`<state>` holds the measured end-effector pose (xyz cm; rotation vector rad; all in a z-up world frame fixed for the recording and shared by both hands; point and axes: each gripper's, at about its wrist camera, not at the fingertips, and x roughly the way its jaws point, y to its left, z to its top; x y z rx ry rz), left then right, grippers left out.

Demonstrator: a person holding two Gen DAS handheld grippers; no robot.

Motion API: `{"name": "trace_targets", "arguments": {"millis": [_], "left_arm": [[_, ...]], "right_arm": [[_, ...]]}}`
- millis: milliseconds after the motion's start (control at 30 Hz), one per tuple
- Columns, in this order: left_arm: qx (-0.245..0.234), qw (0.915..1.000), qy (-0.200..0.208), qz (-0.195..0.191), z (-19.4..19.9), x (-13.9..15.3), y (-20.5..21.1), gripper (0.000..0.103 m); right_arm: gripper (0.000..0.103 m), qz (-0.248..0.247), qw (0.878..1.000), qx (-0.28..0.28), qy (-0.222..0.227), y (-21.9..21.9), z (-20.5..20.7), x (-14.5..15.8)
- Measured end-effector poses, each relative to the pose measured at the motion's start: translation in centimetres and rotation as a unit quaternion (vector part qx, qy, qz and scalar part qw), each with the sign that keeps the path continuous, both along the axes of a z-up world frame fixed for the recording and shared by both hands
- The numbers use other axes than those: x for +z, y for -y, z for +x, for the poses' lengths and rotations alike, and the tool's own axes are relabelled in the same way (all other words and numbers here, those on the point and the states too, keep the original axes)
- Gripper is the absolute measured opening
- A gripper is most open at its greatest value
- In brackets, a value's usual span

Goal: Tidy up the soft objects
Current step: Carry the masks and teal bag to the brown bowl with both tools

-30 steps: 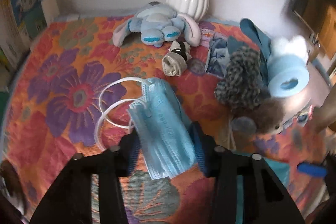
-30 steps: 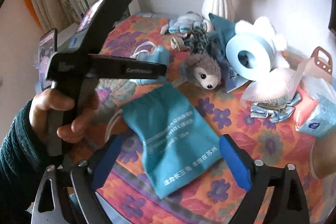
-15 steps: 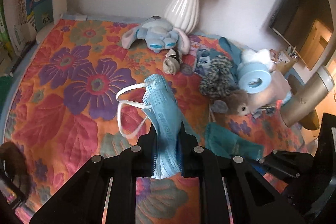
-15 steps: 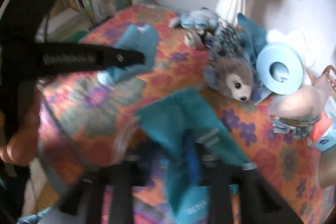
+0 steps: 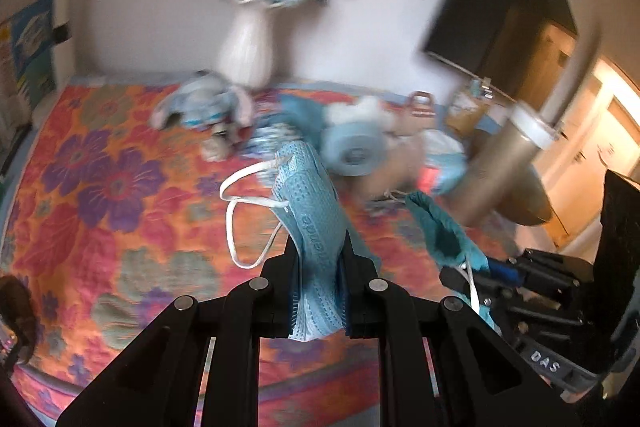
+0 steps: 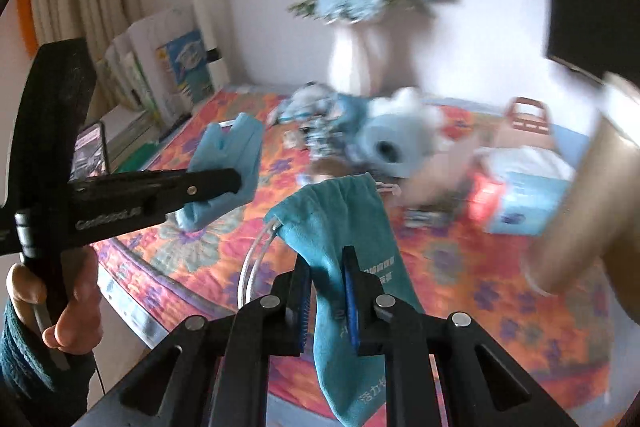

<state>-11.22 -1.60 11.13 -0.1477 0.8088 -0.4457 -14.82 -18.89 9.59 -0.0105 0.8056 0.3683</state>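
The left gripper [image 5: 319, 267] pinches a light blue face mask [image 5: 314, 223] between its two fingers, the mask standing up out of the jaws with its white ear loops [image 5: 240, 211] hanging off to the left, clear of the floral tablecloth [image 5: 100, 187]. The right gripper [image 6: 326, 291] is clamped on a teal drawstring pouch [image 6: 348, 223], which drapes over and below the fingers above the tablecloth's near edge; a pale cord loops down on its left side.

Seen from the right wrist, the left gripper and its mask are held up over the left edge of the table, with the person's left hand [image 6: 68, 307] wrapped round the handle.

Toward the far edge sits a blurred cluster: a blue plush toy [image 5: 204, 103] in front of a white vase [image 5: 248, 47] of blue flowers, then a pale blue roll [image 5: 354, 149] with white fluff behind it, and knitted items too smeared to name. Near the right edge lie a tissue pack [image 6: 524, 195] and a tan cylinder [image 5: 508, 171]. Nothing lies between the two held items and the cloth beneath them.
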Motion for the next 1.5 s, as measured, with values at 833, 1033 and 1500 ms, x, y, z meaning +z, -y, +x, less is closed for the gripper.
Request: {"name": "trace_targets", "arguments": {"millis": [833, 1033, 1500], "left_arm": [[-0.271, 0.9606, 0.060, 0.005, -3.7, 3.9, 26.2, 0.013], [-0.282, 0.9543, 0.094, 0.030, -2.4, 4.9, 32.7, 0.013], [-0.209, 0.9719, 0.093, 0.057, 2.9, 2.6, 41.1, 0.092]], "right_arm": [[0.014, 0.044, 0.964, -0.259, 0.036, 25.3, -6.2, 3.4], [0.014, 0.043, 0.950, -0.303, 0.067, 29.9, -4.0, 5.2], [0.060, 0.193, 0.909, -0.367, -0.048, 41.8, 3.3, 0.1]]}}
